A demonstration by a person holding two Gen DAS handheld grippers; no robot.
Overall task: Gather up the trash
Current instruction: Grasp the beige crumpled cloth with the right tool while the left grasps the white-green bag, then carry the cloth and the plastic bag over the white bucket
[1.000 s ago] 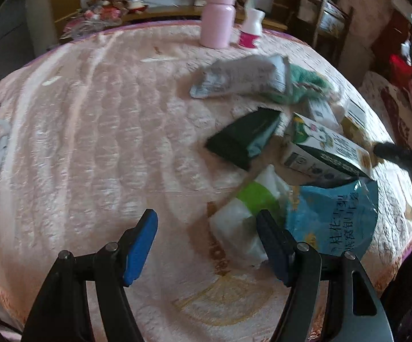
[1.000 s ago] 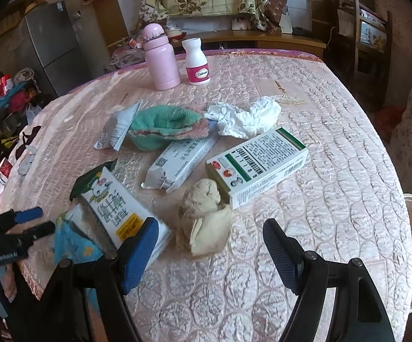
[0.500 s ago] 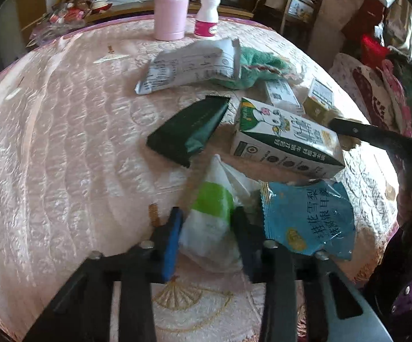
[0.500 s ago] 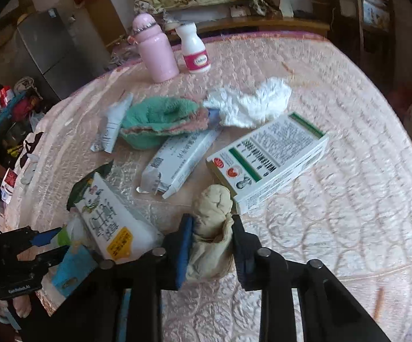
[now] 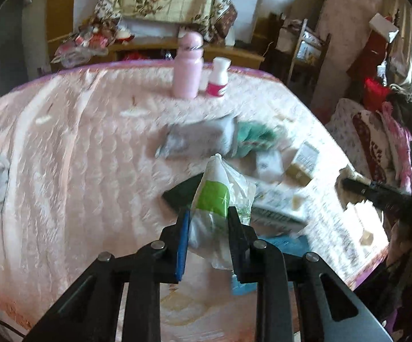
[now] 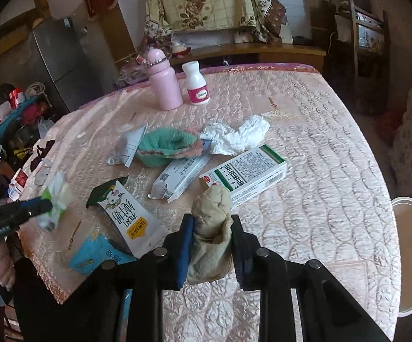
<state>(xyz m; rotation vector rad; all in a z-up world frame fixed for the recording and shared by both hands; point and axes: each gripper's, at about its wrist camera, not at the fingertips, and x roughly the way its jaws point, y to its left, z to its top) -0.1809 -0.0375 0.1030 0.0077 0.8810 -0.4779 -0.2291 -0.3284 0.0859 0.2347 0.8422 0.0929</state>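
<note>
Your left gripper (image 5: pixel 208 217) pinches the white-and-green plastic bag (image 5: pixel 216 199), its jaws having just closed on it, long axis running straight ahead. Your right gripper (image 6: pixel 211 225) squeezes the beige wad (image 6: pixel 211 222). Remaining litter lies forward of both.

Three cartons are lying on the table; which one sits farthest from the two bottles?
The milk carton with the cartoon face and yellow label, near the table's front edge. The slim white box and the green-striped box lie closer to the bottles.
</note>
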